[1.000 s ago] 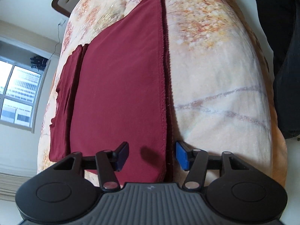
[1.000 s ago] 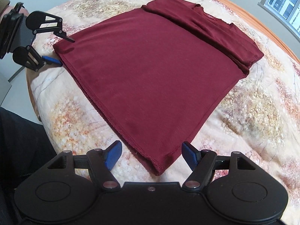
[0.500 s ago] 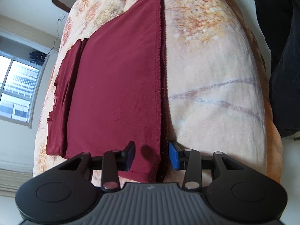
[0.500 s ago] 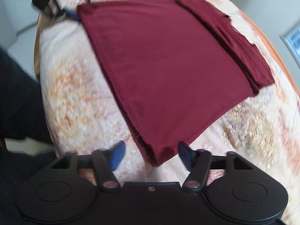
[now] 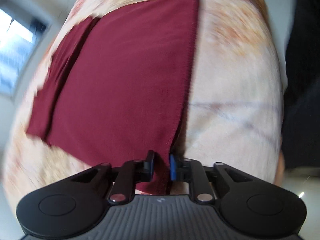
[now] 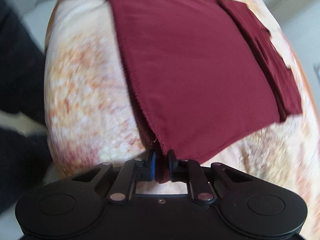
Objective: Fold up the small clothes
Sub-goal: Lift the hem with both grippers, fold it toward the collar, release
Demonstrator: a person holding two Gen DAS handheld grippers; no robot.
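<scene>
I have the left gripper [image 5: 161, 166] and right gripper [image 6: 162, 167], both tilted steeply down, just closed onto the shirt's [image 5: 128, 76] near hem corners on the bed [image 5: 236, 92].

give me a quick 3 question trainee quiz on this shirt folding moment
1. True or false: the left tool is shut on a corner of the dark red shirt.
2. What does the shirt lie on? A) bare wooden table B) floral blanket C) metal tray
3. Fill in: the right tool pinches the shirt at its near ____.

Key: 1 true. 2 B. 3 corner. Both tools' jaws have just been closing, with cloth between them.
</scene>
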